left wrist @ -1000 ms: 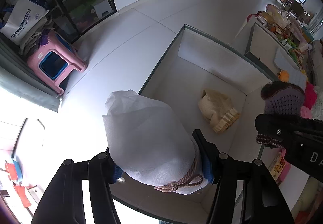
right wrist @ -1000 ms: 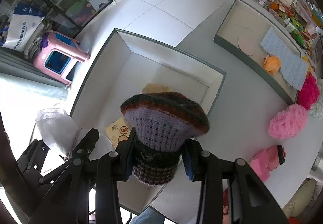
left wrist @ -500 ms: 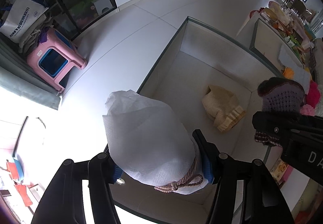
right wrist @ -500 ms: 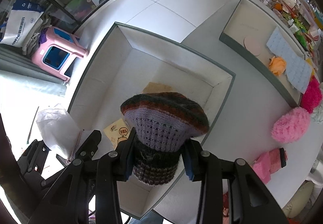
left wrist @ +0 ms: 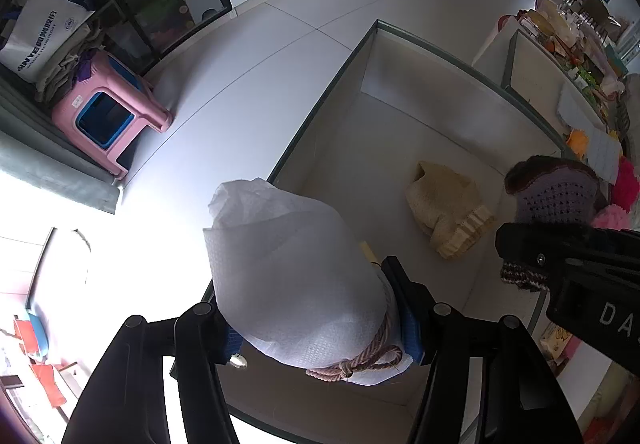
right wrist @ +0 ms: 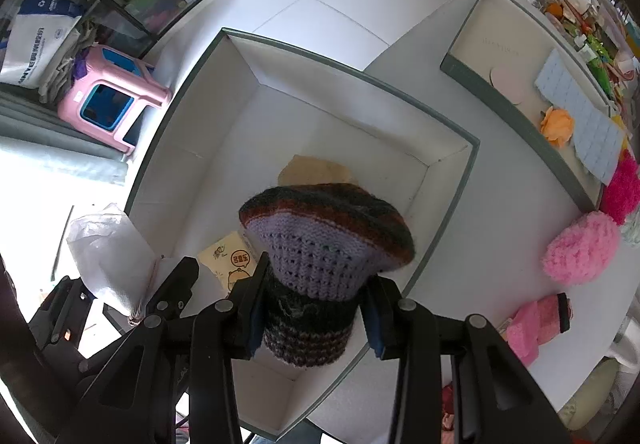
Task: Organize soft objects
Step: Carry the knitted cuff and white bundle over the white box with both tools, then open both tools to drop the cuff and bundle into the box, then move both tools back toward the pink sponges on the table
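The left gripper (left wrist: 320,320) is closed on a white drawstring pouch (left wrist: 296,276), its blue-padded fingers (left wrist: 410,332) pressing both sides of the pouch just above a knotted pink-and-cream cord (left wrist: 360,362). The pouch bulges up and forward from the jaws, hanging over the near left edge of a large open box (left wrist: 344,59) with white walls and a grey-green rim.

The right gripper (right wrist: 316,316) is clamped on a crocheted hat (right wrist: 324,240) — lavender body, rust and dark bands at the crown, a dark striped cuff squeezed between the pads. It hangs over the near part of the same box. In the left wrist view the hat and the right gripper show to the right of the left gripper, well apart from the pouch.

On the box floor ahead of both grippers lies a cream knitted piece (left wrist: 448,211), its ribbed edge turned toward the near side. Just ahead and left of the right gripper, on the box floor, lies a pale yellow packet (right wrist: 230,258) with a cartoon print.

To the right of the right gripper, on the white table (right wrist: 492,244) outside the box, sit a fluffy pink pompom (right wrist: 580,248) and, nearer, a folded pink cloth (right wrist: 536,324). Farther ahead and right stands a second, shallower tray (right wrist: 456,59), with an orange fabric flower (right wrist: 556,125) and a white quilted sheet (right wrist: 580,123) in it — a magenta fluffy item (right wrist: 622,189) lies beside its near end.

A pink plastic stool (left wrist: 108,115) stands on the floor far ahead and left of the left gripper.
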